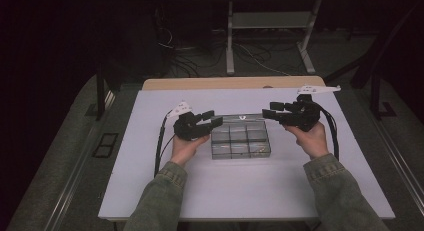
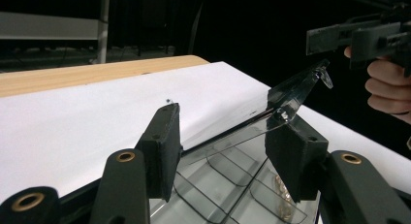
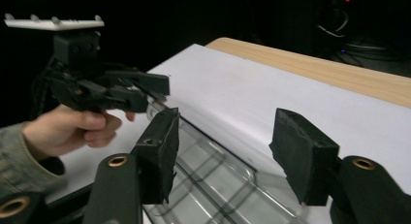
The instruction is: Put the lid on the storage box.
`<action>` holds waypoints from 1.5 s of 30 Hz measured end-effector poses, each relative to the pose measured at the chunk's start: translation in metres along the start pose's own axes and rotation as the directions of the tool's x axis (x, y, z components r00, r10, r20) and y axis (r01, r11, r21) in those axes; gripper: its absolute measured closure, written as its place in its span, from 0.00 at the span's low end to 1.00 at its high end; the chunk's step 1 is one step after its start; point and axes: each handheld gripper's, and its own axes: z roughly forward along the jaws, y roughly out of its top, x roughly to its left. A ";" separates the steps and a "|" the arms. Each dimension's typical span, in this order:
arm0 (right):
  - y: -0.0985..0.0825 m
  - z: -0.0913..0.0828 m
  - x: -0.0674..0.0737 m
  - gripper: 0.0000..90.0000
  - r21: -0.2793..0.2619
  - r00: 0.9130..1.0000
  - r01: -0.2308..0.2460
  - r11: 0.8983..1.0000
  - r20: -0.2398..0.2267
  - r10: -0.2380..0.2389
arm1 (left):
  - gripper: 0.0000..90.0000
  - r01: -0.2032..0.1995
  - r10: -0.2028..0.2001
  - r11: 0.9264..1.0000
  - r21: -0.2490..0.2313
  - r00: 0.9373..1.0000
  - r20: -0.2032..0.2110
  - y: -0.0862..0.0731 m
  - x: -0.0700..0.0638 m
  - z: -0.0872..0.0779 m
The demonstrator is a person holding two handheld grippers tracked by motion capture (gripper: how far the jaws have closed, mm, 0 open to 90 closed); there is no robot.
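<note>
White table [image 1: 150, 181]; clear box [image 1: 240, 141] at centre, lid [image 2: 295, 95] raised at far edge. Lid-opening step, by the look of it. Left gripper [image 1: 209, 119], right gripper [image 1: 274, 110]: jaws apart, gripping nothing. Next: swing lid fully back, steadying box.

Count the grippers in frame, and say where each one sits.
2. The left gripper sits at the left end of the clear compartment box, with the raised lid between its jaws. The right gripper hangs over the box's far right corner, holding nothing.
</note>
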 end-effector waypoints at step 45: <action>-0.032 0.035 0.015 0.99 0.170 0.999 -0.015 0.985 -0.035 0.022 | 0.44 -0.047 0.068 0.979 0.198 0.993 -0.100 -0.024 -0.024 -0.011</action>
